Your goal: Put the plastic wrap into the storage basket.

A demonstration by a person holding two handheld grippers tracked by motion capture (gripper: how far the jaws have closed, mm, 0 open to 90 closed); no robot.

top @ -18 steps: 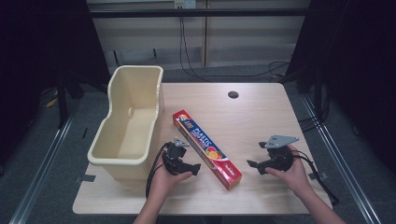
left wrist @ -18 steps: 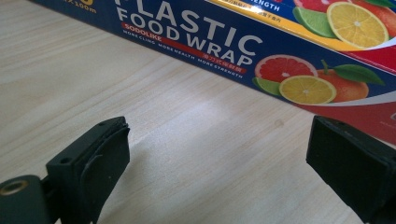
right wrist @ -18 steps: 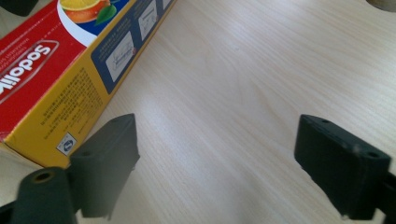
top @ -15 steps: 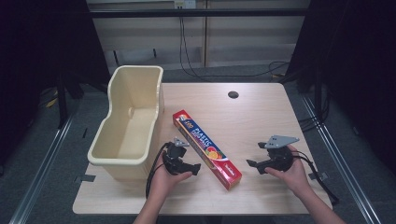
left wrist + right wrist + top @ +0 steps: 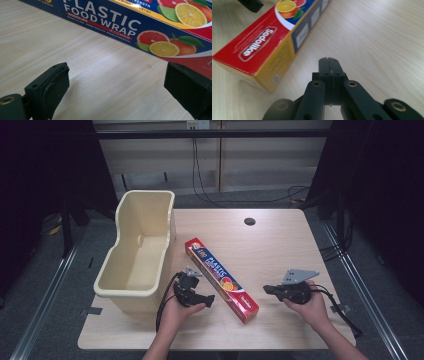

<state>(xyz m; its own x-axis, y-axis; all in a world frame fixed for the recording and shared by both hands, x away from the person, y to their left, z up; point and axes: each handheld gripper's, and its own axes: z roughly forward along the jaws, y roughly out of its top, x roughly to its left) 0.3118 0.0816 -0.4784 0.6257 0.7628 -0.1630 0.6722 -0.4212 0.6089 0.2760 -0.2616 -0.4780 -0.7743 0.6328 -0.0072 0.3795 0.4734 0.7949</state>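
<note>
One plastic wrap box (image 5: 140,27), "PLASTIC FOOD WRAP", "SODOLIKE", citrus pictures

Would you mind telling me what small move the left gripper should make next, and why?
Probably ease the left gripper forward until its open jaws straddle the plastic wrap box. The box lies flat on the table just ahead of the jaws, untouched, while the right gripper sits shut beside its far end.

I judge this a lab recording bay: bare wooden bench (image 5: 280,245), black curtains (image 5: 45,180) at both sides, loose cables (image 5: 200,175) behind, floor rails (image 5: 50,285).
</note>
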